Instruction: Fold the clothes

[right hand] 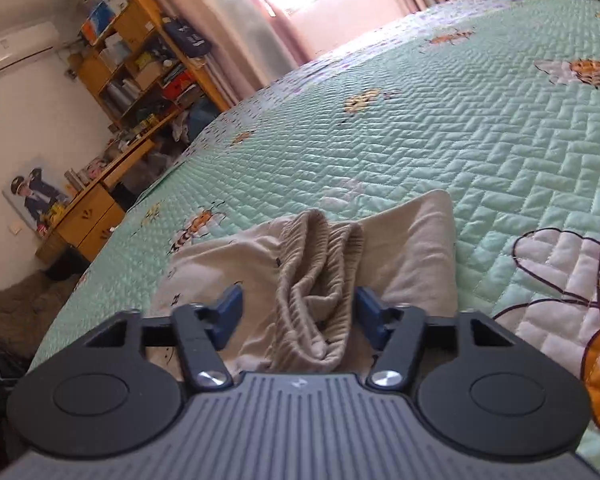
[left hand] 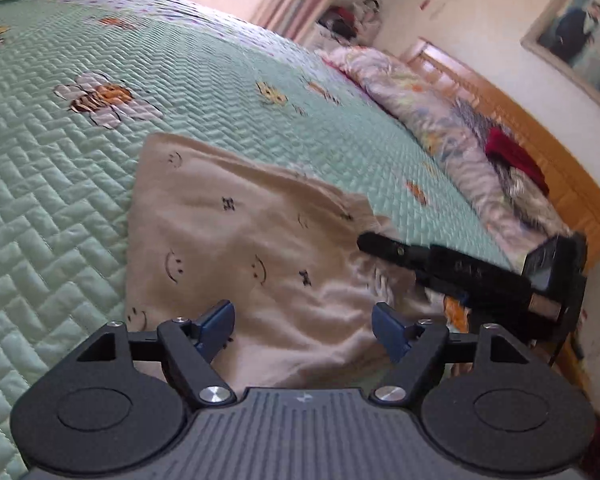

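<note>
- Blue-padded fingers of the left gripper [left hand: 303, 330] sit nearest the left wrist camera, spread wide apart with nothing between them, hovering over soft cloth at the 6 o'clock edge of the view.
- Beige garment [left hand: 236, 248] lies flat on the quilted bedspread [left hand: 60, 184], filling the view's centre from 9 o'clock toward 3 o'clock; it is a matte, lightly creased knit printed with small dark smiley faces and star-like marks, and its far edge runs as a slanting fold.
- Mint-green and stitched in a herringbone brick pattern, the bedspread has a slight sheen and carries printed bees and white flowers.
- At 3 o'clock in that view the right gripper [left hand: 370, 245] reaches in as a dark, hard, tapered bar whose tip rests at the garment's right edge.
- A rumpled floral duvet [left hand: 432, 120] is heaped at 1 o'clock, along a wooden headboard [left hand: 540, 136].
- In the right wrist view, the right gripper's [right hand: 299, 312] blue fingers stand well open, straddling a bunched ribbed waistband [right hand: 320, 280] without pinching it.
- That ribbed band is darker tan, gathered into vertical ridges at the view's centre, with smooth beige cloth spreading out to 9 and 3 o'clock.
</note>
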Demonstrator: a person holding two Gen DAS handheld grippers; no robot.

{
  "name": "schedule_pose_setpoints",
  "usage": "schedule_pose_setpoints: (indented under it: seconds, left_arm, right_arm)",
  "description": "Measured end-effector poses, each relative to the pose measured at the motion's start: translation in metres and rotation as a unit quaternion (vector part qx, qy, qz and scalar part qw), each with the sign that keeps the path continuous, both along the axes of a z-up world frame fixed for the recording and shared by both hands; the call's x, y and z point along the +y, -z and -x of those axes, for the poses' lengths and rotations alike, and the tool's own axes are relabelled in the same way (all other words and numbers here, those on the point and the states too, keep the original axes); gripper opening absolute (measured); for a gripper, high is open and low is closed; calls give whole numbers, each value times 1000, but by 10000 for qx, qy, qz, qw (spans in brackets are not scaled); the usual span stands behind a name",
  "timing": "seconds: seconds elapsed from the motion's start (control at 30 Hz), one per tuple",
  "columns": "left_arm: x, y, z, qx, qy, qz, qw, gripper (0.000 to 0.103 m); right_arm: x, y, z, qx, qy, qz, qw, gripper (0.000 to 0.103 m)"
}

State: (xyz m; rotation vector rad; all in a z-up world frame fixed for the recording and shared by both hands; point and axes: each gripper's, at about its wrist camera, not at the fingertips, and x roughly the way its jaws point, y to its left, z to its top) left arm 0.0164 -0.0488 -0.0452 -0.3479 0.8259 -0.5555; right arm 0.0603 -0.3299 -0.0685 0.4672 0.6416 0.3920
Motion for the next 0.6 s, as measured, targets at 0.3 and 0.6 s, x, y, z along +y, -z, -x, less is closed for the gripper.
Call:
schedule_pose_setpoints:
  seconds: [0.3,0.6]
  left_arm:
    - [-1,3,-2,105,132,-41,9998,78]
    - [-2,-6,5,87,390,2,9992,85]
  right_arm:
    - [-13,3,0,5,121,-266,9996,24]
    - [-35,8,10,149,441,-164,9988,24]
